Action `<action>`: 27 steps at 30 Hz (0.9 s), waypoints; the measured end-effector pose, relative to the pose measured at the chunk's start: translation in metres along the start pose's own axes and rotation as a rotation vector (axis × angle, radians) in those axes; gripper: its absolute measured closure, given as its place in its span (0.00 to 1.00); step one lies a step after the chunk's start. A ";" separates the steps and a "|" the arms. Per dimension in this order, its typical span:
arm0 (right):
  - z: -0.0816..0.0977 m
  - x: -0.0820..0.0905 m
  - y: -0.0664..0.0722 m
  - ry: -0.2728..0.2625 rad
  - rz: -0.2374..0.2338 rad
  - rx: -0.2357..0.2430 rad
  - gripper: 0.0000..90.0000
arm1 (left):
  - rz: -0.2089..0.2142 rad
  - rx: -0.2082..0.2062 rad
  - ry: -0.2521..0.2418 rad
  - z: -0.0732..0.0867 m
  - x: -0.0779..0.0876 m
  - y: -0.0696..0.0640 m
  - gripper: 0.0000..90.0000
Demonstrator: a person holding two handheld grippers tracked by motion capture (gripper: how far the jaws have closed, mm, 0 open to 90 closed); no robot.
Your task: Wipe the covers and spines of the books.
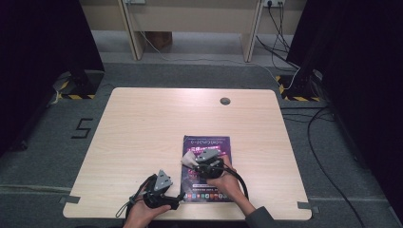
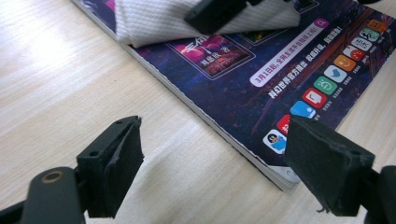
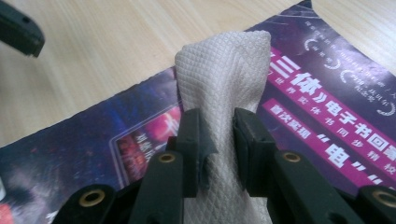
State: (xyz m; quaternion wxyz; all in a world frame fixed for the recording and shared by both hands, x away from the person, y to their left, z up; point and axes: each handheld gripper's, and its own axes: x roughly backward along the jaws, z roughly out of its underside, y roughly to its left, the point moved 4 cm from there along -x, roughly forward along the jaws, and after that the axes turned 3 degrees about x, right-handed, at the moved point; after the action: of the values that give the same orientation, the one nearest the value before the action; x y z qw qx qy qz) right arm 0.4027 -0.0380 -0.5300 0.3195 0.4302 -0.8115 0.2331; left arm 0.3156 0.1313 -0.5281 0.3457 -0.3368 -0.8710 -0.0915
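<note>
The cloth [image 3: 219, 84], a white waffle-weave rag, is pinched between the jaws of the right tool [image 3: 217, 140]; they are nearly closed and press on a bunched fold of it, with the rest rising past the tips. It sits on the magazine [image 1: 207, 168], over the upper left part of the dark purple cover, with one corner reaching to the magazine's left edge, as the left gripper view shows [image 2: 154, 21]. The work looks like wiping the cover. Judging from where the cloth lies, it is under way: the cloth is gripped and down on the cover, but the lower half, with its row of coloured icons, and the right side are not under it at this point, so strokes across those parts seem to remain. How much of the cover has been wiped cannot be told. The magazine lies flat on the worktop [image 1: 142, 123], toward the near edge and right of its middle. The left tool [image 2: 212, 158] is at the magazine's lower left corner, just off the cover, its jaws wide apart and holding nothing, one over bare wood and the other over the corner; it may be there to steady the magazine, though it does not appear to touch it.
</note>
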 end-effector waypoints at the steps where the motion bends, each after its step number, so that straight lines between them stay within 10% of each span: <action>1: 0.001 0.001 0.002 0.000 -0.002 -0.005 0.81 | -0.003 0.006 -0.006 0.000 0.001 0.001 0.21; 11: 0.000 0.021 -0.012 -0.063 0.034 -0.064 0.85 | 0.007 0.007 -0.002 0.000 0.000 0.000 0.21; 20: 0.056 0.090 -0.100 -0.049 0.299 -0.245 0.85 | 0.001 0.013 0.007 -0.002 -0.003 0.001 0.21; 27: 0.108 0.115 -0.140 0.023 0.424 -0.382 0.85 | 0.004 0.022 0.004 -0.003 -0.005 0.002 0.21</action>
State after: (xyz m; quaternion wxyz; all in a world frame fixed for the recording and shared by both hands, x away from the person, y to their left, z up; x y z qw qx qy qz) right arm 0.4381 -0.2452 -0.5070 0.3479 0.1804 -0.9089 0.1425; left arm 0.3210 0.1293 -0.5294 0.3513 -0.3344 -0.8707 -0.0819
